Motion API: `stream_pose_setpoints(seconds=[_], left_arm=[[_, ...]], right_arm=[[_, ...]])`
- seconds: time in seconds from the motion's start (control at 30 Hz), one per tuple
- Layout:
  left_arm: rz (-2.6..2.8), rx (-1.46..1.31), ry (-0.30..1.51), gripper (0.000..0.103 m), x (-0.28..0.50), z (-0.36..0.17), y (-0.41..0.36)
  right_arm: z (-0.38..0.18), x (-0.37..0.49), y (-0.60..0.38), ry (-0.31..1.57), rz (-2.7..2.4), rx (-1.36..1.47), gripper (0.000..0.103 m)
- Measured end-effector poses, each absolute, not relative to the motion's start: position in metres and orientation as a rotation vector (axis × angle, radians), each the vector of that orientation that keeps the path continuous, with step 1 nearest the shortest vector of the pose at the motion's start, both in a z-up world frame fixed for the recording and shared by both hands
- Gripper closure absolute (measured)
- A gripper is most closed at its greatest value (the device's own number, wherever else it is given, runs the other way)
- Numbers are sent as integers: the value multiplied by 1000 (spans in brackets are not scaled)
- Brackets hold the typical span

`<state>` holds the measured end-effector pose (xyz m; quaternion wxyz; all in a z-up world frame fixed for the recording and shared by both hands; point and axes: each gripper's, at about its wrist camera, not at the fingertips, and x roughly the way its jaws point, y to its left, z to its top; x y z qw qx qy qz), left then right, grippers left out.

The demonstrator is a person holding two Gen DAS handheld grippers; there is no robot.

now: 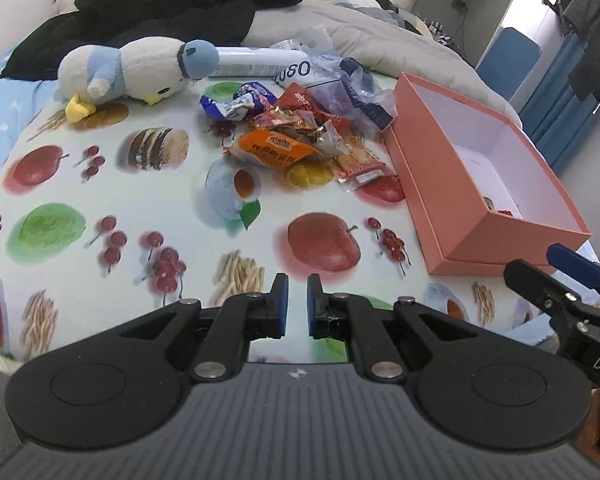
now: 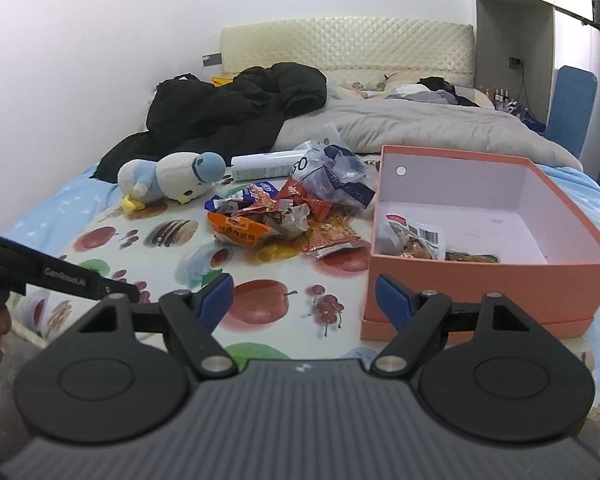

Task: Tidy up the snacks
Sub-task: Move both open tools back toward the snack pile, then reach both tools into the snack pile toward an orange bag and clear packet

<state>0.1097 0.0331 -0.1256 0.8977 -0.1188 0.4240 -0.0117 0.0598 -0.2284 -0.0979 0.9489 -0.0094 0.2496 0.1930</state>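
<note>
Right gripper point(image 2: 304, 300) spread wide, empty, near the pink box point(image 2: 480, 272); left gripper point(image 1: 297, 300) nearly closed, empty.
Snack pile point(image 2: 276, 220) lies just beside the box, likely for short transfers.

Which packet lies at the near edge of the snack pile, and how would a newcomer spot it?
Start at the salmon-pink box on the fruit-print cloth; the snack pile lies just left of it. At the pile's near left edge lies the orange packet. It is the only bright orange, puffy one with a dark label, unlike the red and blue wrappers behind it.
</note>
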Motion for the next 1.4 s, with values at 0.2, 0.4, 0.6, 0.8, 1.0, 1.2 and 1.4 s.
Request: stream_pose_setpoints(seconds=[0.2,0.4,0.6,0.8,1.0,1.2,1.4], left_arm=[[-24,-266,846,74,129,-132,36],[-6,-298,827,72,151,-139,53],[-8,-356,820,57,177,-151,76],[-36,-510,808,50,212,-169,96],[-90,-745,780,42,248,-186,113],[-124,-834,777,42,277,-202,115],[-122,-887,783,42,296,-221,124]], right_arm=[[-104,80,-214,508,406,-19,23],[-113,103,-192,513,426,-72,24],[-120,127,-170,525,437,-103,24],[-145,160,-141,549,407,-209,30],[-185,199,-110,563,332,-412,43],[-211,226,-89,548,280,-592,44],[-217,257,-89,602,290,-466,42]])
